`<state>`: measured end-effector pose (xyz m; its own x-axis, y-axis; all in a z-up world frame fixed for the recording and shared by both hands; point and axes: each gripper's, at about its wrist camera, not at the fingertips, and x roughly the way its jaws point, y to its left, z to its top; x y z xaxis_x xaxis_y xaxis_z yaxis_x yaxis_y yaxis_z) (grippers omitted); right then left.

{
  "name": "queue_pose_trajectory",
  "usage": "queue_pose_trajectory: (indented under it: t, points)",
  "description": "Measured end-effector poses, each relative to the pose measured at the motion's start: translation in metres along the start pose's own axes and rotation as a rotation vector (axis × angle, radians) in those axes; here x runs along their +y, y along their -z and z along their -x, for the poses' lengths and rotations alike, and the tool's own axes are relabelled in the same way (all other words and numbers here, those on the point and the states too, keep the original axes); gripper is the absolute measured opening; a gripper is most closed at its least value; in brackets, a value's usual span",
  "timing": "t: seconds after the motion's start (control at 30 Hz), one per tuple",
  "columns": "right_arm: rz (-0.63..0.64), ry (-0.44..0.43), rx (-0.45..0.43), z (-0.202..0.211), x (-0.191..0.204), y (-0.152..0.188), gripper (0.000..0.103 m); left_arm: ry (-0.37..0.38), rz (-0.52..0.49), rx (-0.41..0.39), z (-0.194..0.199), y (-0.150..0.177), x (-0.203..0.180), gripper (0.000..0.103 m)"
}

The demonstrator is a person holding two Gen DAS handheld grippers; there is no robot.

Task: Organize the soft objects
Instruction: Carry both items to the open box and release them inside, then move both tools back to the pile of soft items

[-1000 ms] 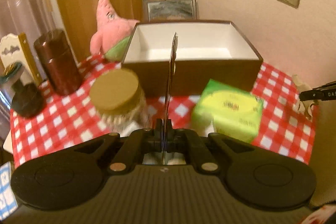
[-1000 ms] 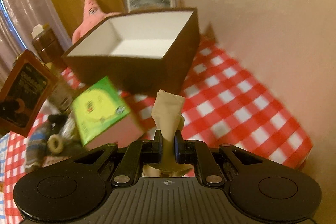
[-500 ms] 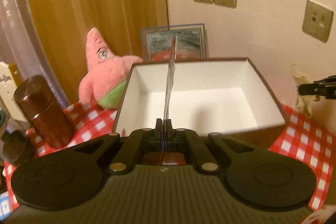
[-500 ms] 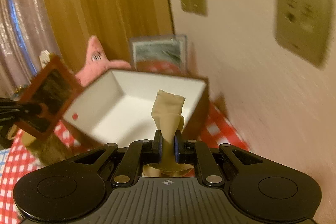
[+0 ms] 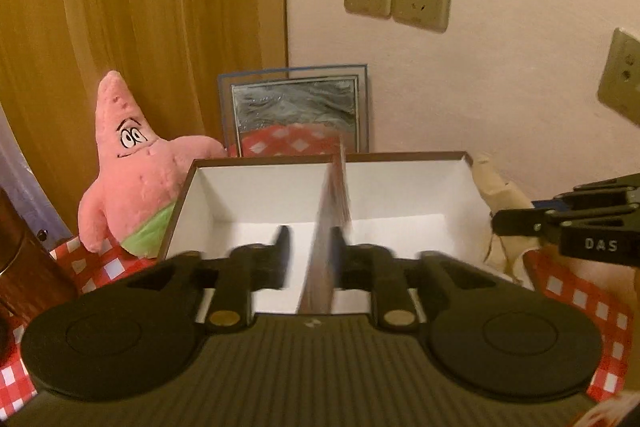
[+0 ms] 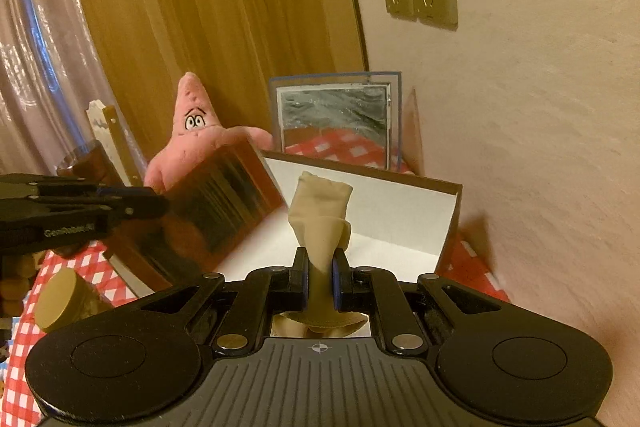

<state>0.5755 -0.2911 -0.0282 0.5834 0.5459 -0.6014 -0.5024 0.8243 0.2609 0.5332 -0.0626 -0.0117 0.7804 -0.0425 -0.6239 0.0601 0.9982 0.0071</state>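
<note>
Beige cloth (image 6: 320, 223) stands pinched between the closed fingers of the right gripper (image 6: 320, 283), its bunched top rising above the white inside of the brown box (image 6: 404, 211). The left gripper (image 5: 310, 255) has its fingers parted, blurred in the picture, with a thin brown packet (image 5: 326, 231) seen edge-on between them over the box's open top — whether the pads touch it, I cannot tell. From the right wrist view the packet (image 6: 224, 203) shows its flat, shiny face, tilted over the box's left wall. A pink starfish plush (image 5: 132, 163) sits just beside the box on the red-checked tablecloth (image 5: 580, 303), and a framed picture (image 5: 296, 111) leans on the wall behind.
</note>
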Motion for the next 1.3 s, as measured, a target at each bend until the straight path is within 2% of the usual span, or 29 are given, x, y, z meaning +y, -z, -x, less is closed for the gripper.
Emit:
queue_pose_trajectory:
  t: [0.4, 0.5, 0.53, 0.57, 0.63, 0.73, 1.1, 1.3]
  points:
    - [0.006, 0.004, 0.022, -0.021, -0.006, 0.000, 0.011, -0.051, 0.001, 0.066, -0.012, 0.010, 0.022, 0.024]
    - [0.012, -0.005, -0.001, -0.023, -0.004, -0.004, 0.013, -0.053, 0.011, 0.075, -0.010, 0.013, 0.027, 0.030]
    - [0.004, -0.011, -0.006, -0.024, -0.004, -0.006, 0.023, -0.054, 0.013, 0.077, -0.009, 0.014, 0.028, 0.030]
    - [-0.003, -0.013, -0.017, -0.024, -0.004, -0.008, 0.040, -0.055, 0.015, 0.077, -0.007, 0.014, 0.028, 0.031]
    - [-0.006, -0.002, -0.064, -0.022, -0.002, -0.010, 0.061, -0.050, 0.019, 0.075, -0.004, 0.015, 0.029, 0.032]
    - [0.004, -0.012, -0.088, -0.017, 0.001, -0.014, 0.062, -0.043, 0.023, 0.074, 0.001, 0.017, 0.029, 0.032]
    - [-0.039, -0.002, -0.017, 0.010, -0.003, 0.010, 0.062, -0.022, 0.043, 0.063, 0.036, 0.027, 0.021, 0.036]
    - [-0.063, 0.008, -0.007, 0.032, -0.002, 0.023, 0.062, -0.016, 0.056, 0.036, 0.062, 0.032, 0.017, 0.037]
